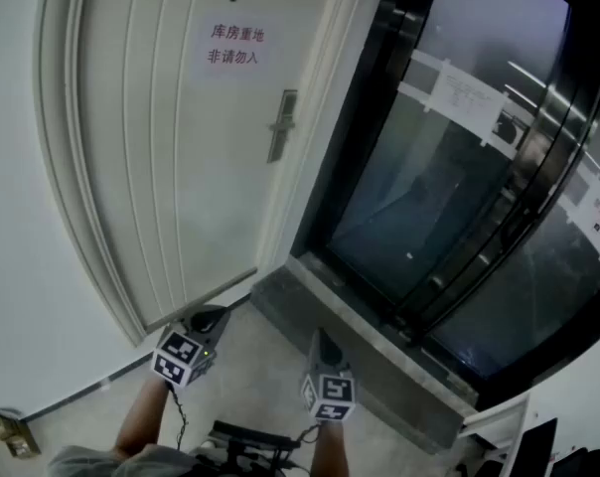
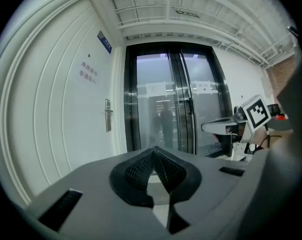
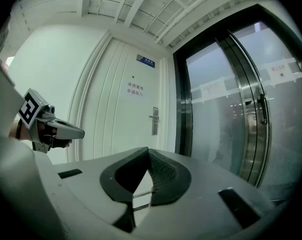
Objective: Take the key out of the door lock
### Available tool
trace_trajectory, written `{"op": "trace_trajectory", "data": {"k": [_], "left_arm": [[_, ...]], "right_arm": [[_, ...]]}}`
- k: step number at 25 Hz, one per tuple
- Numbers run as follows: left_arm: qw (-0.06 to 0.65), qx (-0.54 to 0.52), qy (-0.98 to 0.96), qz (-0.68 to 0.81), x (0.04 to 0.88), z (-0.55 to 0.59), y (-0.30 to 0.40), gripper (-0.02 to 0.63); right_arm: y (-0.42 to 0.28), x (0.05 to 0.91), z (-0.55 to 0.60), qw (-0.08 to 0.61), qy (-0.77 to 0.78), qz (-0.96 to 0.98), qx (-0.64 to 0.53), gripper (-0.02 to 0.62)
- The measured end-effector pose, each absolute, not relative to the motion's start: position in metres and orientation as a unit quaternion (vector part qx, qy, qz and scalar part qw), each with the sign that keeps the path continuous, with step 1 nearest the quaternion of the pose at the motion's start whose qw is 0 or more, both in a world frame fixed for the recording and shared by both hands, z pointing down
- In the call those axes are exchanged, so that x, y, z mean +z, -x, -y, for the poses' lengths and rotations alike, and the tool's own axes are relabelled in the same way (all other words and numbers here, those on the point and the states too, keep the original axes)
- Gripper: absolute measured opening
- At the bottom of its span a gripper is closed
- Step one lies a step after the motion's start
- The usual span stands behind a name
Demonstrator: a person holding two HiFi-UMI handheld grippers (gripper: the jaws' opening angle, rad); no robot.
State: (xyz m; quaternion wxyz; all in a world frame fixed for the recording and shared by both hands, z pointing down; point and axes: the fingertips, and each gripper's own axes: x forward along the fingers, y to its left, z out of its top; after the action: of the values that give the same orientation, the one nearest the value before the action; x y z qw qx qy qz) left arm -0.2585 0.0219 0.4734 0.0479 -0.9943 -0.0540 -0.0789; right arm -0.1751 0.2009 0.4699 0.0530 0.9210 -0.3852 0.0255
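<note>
Both my grippers are closed on nothing: left gripper (image 2: pixel 153 153) and right gripper (image 3: pixel 147 153) each show jaws pressed tip to tip, well apart from the white door (image 1: pixel 161 147). Only the gripper views catch the blue plate (image 3: pixel 145 61) above it. On the door's right edge the door lock (image 1: pixel 282 124) stands upright, lever pointing left. Any key there is too small for me to make out.
</note>
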Motion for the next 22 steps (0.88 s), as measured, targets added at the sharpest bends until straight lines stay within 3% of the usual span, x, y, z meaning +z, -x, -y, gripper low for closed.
{"op": "trace_trajectory", "data": {"k": [22], "left_arm": [[0.044, -0.087, 0.995, 0.028, 0.489, -0.05, 0.231, 0.005]], "right_arm": [[0.145, 0.484, -0.231, 0.025, -0.915, 0.401, 0.027, 0.005]]}}
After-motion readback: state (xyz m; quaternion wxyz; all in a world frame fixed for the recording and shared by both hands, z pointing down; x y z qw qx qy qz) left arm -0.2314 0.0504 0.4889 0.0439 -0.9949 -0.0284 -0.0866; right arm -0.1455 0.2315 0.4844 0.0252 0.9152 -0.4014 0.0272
